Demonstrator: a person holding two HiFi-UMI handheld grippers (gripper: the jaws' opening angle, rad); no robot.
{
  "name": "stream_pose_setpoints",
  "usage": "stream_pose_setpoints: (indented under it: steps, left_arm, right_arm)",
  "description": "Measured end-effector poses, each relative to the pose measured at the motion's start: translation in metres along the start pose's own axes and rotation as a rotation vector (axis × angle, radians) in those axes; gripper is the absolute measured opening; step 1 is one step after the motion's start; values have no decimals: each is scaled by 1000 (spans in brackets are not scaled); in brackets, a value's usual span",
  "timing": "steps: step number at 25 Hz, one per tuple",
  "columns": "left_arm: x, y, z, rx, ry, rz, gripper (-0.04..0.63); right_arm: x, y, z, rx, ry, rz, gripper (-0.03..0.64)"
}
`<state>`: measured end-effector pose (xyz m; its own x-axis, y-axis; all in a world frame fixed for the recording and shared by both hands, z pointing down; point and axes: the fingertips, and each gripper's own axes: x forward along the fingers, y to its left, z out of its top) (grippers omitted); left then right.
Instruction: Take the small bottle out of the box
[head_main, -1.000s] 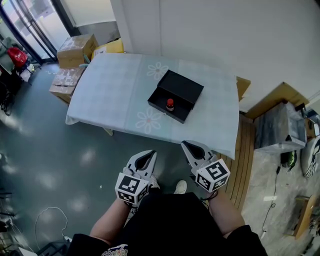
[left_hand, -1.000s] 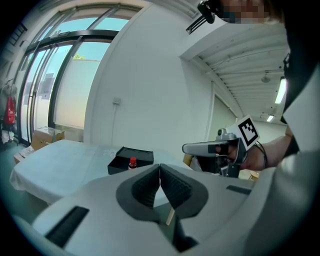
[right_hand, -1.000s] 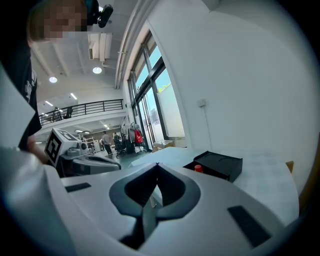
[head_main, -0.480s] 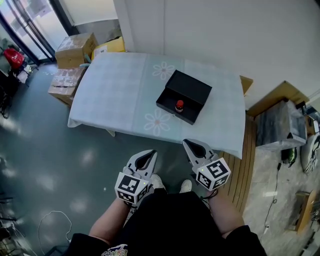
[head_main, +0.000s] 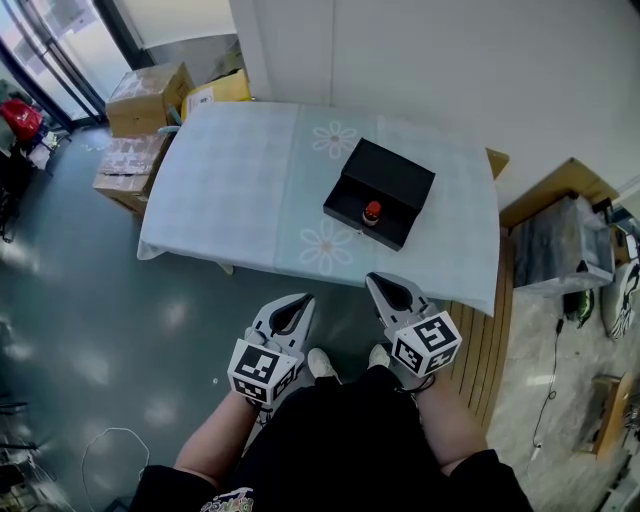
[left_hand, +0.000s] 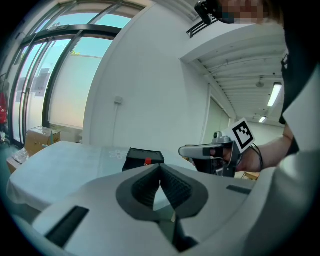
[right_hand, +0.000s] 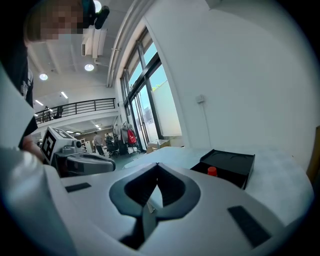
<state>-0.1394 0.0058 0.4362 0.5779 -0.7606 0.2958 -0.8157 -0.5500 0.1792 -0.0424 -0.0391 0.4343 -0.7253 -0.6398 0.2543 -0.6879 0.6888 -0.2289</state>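
A black open box (head_main: 380, 192) lies on the table (head_main: 240, 190), its lid tilted back. Inside stands a small bottle with a red cap (head_main: 372, 211), also seen as the small bottle (left_hand: 147, 161) in the left gripper view and the small bottle (right_hand: 212, 171) in the right gripper view. My left gripper (head_main: 293, 304) and right gripper (head_main: 383, 285) hang side by side in front of the table's near edge, well short of the box. Both have their jaws closed together with nothing between them.
Cardboard boxes (head_main: 145, 97) stand on the floor left of the table. A white wall runs behind it. Wooden boards (head_main: 487, 345) and a grey crate (head_main: 560, 245) lie to the right. My shoes (head_main: 322, 364) stand on the grey floor.
The view has shifted toward the table: box and bottle sit further right and slightly lower in the head view. Both grippers keep the same pose, shut.
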Motion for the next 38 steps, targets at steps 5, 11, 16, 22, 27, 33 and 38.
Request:
stream_pose_setpoints:
  steps: [5, 11, 16, 22, 27, 33, 38]
  left_arm:
    - [8, 7, 1, -1, -2, -1, 28]
    - [27, 14, 4, -9, 2, 20, 29]
    - [51, 18, 5, -21, 14, 33, 29]
    - [84, 14, 9, -22, 22, 26, 29]
    - [108, 14, 7, -45, 33, 25, 29]
    - [127, 12, 1, -75, 48, 38, 29]
    - [141, 13, -3, -90, 59, 44, 29]
  right_arm:
    - [11, -7, 2, -5, 4, 5, 23]
    - [31, -28, 4, -9, 22, 30, 23]
    - [47, -53, 2, -5, 52, 55, 23]
    - [64, -87, -1, 5, 92, 74, 23]
    - [76, -113, -3, -1, 118, 82, 23]
    - [87, -136, -7, -6, 142, 91, 23]
    - [99, -154, -14, -19, 166, 91, 23]
